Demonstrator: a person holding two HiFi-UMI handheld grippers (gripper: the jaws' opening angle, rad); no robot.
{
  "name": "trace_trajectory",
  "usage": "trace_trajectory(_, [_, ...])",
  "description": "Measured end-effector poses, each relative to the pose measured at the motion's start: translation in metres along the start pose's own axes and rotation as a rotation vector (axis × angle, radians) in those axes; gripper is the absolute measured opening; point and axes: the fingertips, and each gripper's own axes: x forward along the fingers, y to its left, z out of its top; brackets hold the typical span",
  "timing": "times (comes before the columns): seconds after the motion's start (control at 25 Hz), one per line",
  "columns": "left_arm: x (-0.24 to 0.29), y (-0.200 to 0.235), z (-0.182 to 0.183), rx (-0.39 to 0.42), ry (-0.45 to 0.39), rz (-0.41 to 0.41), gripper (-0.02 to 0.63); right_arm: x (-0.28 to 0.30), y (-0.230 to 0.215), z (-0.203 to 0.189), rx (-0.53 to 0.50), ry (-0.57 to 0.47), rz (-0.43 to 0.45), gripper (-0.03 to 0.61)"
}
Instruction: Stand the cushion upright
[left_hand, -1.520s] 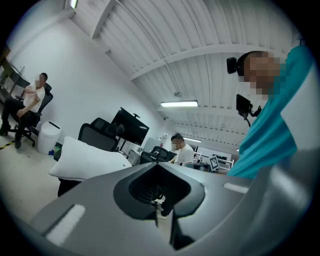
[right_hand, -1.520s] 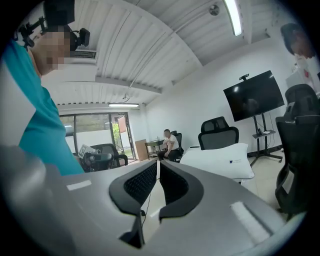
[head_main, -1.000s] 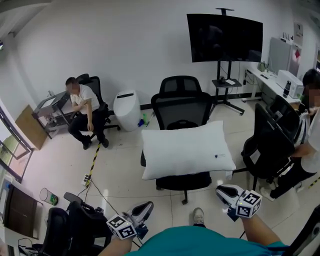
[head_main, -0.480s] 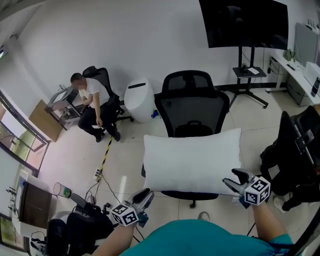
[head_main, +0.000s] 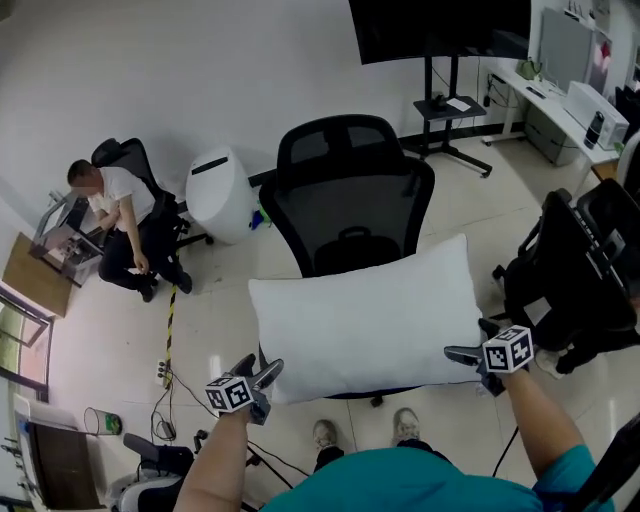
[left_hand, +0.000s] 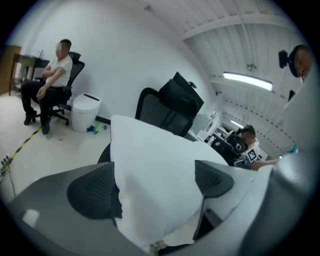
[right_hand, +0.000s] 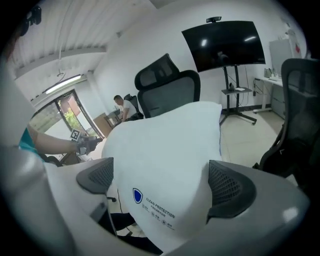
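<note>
The cushion lay flat across the seat of a black office chair. Its long side ran left to right, and its far edge sat close to the chair's backrest. The left gripper was at the cushion's near left corner and the right gripper at its near right corner.

In the left gripper view the white corner filled the gap between the two dark pads. The jaws stood wide, with fabric against or just beside the pads and no clear sign of squeezing. The right gripper view showed the same. Its jaws were spread wide around the other corner, the one bearing a small blue printed label, and the stuffing bulged between the pads uncrushed.

Judging by this, the step in hand was taking hold: both grippers straddled the near corners, but neither had yet clamped.

The next move would call for closing both jaws firmly enough to bite through the soft filling. The near edge would then be lifted and swung up and away, so the cushion pivoted on its far edge and came to lean against the backrest. Both sides would need to rise together, because a soft cushion could sag in the middle or slip from a shallow corner grip.
</note>
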Motion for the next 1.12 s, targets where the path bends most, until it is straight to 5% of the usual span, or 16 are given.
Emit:
trace_trajectory(0.16, [0.047, 0.017, -0.014, -0.037, 0.122, -0.093, 0.577, 0.012, -0.016, -0.007, 0.045, 0.055, -0.074, 0.592])
trace_trajectory(0.56, [0.088, 0.009, -0.031, -0.076, 0.188, -0.237, 0.586, -0.018, -0.070, 0.018, 0.150, -0.035, -0.172, 0.594])
trace_trajectory(0.76, [0.089, 0.009, -0.034, -0.054, 0.195, -0.238, 0.573, 0.024, -0.074, 0.000, 0.211, 0.044, -0.072, 0.592])
trace_trajectory(0.92, [0.101, -0.009, -0.037, 0.002, 0.215, -0.291, 0.485, 0.040, -0.065, -0.001, 0.171, 0.058, -0.032, 0.398])
trace_trajectory(1.12, [0.112, -0.019, -0.044, 0.064, 0.287, -0.284, 0.175, 0.039, -0.049, 0.008, 0.076, 0.009, -0.047, 0.146])
